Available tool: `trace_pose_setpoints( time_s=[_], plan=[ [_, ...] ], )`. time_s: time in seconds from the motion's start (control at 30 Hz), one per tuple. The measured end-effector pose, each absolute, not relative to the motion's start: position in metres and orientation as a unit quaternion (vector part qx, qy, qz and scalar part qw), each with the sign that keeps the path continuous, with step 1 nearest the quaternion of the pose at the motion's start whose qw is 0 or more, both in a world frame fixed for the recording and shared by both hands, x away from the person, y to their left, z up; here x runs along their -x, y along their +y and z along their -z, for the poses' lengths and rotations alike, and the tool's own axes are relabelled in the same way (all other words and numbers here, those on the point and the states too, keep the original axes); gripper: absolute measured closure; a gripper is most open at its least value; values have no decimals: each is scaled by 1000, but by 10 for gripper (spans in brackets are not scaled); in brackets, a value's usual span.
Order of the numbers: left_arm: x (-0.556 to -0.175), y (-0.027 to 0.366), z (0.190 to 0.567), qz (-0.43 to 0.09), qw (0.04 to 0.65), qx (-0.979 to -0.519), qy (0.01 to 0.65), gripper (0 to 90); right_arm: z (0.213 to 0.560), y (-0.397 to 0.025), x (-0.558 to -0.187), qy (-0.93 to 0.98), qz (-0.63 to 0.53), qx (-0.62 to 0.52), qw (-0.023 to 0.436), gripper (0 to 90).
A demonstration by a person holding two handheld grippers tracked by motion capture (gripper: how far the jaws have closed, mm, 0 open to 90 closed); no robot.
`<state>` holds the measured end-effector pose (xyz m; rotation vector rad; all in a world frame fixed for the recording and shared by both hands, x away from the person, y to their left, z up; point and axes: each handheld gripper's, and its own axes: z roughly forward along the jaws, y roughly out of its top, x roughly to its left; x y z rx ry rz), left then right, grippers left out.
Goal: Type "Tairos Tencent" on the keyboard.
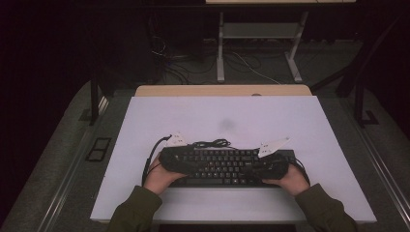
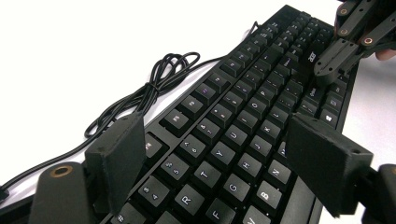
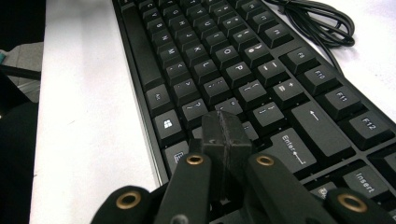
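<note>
The keyboard (image 1: 225,166) lay near the front edge of the white table (image 1: 222,121), its cord (image 2: 149,91) coiled behind. The left gripper (image 2: 219,158) gaped wide over the keys; the right gripper (image 3: 224,135) was pinched closed, empty, above the Shift row. It looked stiff and light, best lifted by its ends.

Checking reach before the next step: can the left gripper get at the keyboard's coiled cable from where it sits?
Probably yes. The left gripper hangs open over the keyboard, and the coiled cable lies on bare table just past the keyboard's far edge, with nothing between them.
</note>
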<state>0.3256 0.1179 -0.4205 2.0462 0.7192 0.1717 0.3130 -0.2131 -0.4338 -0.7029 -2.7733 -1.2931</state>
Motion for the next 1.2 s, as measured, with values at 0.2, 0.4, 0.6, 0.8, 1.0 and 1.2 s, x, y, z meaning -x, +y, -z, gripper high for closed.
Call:
trace_pose_setpoints(
  time_s=[0.2, 0.4, 0.6, 0.8, 1.0, 1.2],
  plan=[
    [-327, 117, 422, -69, 460, -835, 294, 228, 436, -212, -312, -890, 402, 216, 7, 895],
    [-327, 115, 425, -70, 456, -837, 294, 312, 438, -211, -312, -892, 397, 215, 9, 896],
    [-325, 116, 426, -76, 453, -840, 289, 482, 438, -211, -311, -892, 397, 215, 7, 896],
    [-325, 116, 426, -70, 445, -847, 282, 727, 438, -211, -311, -892, 398, 214, 8, 896],
    [-326, 115, 429, -67, 425, -860, 275, 890, 438, -211, -311, -892, 398, 213, 6, 896],
    [-327, 112, 431, -66, 419, -863, 276, 894, 438, -211, -311, -893, 398, 213, 6, 896]
  ],
)
